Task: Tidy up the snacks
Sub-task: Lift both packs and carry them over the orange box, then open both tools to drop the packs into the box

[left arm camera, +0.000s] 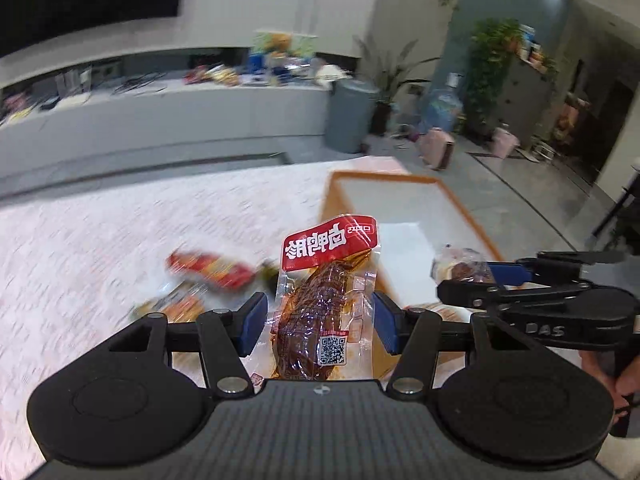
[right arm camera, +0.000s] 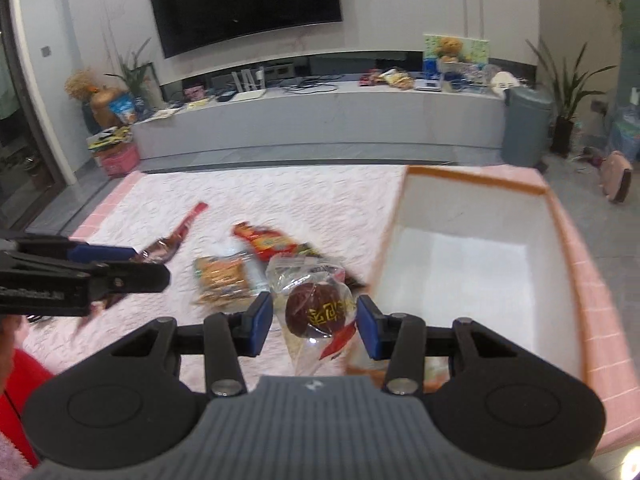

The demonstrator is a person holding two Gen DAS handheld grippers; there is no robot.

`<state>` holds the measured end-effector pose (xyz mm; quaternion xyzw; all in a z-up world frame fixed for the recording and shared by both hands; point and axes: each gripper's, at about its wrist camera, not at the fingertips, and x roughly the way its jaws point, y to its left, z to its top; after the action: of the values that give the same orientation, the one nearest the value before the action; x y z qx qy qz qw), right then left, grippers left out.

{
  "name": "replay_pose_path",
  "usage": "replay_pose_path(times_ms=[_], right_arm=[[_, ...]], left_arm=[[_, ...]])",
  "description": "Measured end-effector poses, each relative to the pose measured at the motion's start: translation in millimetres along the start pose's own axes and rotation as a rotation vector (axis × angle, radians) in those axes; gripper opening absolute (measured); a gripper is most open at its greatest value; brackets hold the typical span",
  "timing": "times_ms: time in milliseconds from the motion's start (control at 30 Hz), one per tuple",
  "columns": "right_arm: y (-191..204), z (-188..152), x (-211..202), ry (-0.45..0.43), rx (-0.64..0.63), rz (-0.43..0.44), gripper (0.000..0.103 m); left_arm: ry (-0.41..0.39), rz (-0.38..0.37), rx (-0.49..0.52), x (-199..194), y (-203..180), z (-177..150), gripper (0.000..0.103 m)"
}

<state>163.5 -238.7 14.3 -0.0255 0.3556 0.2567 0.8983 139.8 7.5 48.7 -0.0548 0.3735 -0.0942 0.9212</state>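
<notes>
Living-room clutter sits behind a pink-covered bench point(right arm camera: 320, 200) with loose snacks beside a white box point(right arm camera: 472, 240). Left claw point(left arm camera: 320, 322) grips a meat packet point(left arm camera: 320, 312); right claw point(right arm camera: 316, 324) pinches a bagged brown ball point(right arm camera: 320, 308). Slick wrappers could slip free short of the box.

The left gripper point(left arm camera: 320, 318) points forward and down, with its two blue pads point(left arm camera: 254, 322) standing on either side of a clear packet point(left arm camera: 326, 300) with a red top, which rises up between them; the pads hold it at its edges. The right gripper point(right arm camera: 316, 322) is tilted down in the same way, and its blue pads point(right arm camera: 262, 320) close on a clear wrapper with a dark round snack point(right arm camera: 320, 312) inside. The two grippers are side by side, near each other, each one visible at the edge of the other's view. A hand point(left arm camera: 628, 380) of the person shows behind the right gripper, and a red sleeve point(right arm camera: 20, 396) behind the left one.
</notes>
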Motion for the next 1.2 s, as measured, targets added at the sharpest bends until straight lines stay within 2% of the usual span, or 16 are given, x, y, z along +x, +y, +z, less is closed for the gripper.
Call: replay_pose_path(times_ms=[100, 300, 567, 867, 1067, 1200], right_arm=[[-24.3, 9.2, -2.7, 0.01, -0.025, -0.062, 0.044], [-79.3, 13.8, 11.2, 0.085, -0.026, -0.135, 0.044], [-135.0, 1.0, 47.8, 0.229, -0.063, -0.143, 0.044], [-149.0, 1.3, 85.8, 0.317, -0.107, -0.112, 0.045], [-148.3, -4.5, 107.2, 0.368, -0.163, -0.101, 0.045], [-140.6, -5.8, 113.9, 0.378, -0.21, -0.088, 0.045]], left_arm=[[0.012, -0.033, 0.049, 21.3, -20.9, 20.2, 0.064], [0.068, -0.087, 0.149, 75.7, -66.0, 45.8, 0.064], [0.21, -0.12, 0.295, 147.6, -100.2, 45.9, 0.064], [0.309, -0.091, 0.429, 196.9, -120.3, 37.2, 0.065], [0.358, -0.074, 0.485, 210.1, -124.3, 31.9, 0.065], [0.364, -0.06, 0.543, 214.0, -133.3, 27.1, 0.066]])
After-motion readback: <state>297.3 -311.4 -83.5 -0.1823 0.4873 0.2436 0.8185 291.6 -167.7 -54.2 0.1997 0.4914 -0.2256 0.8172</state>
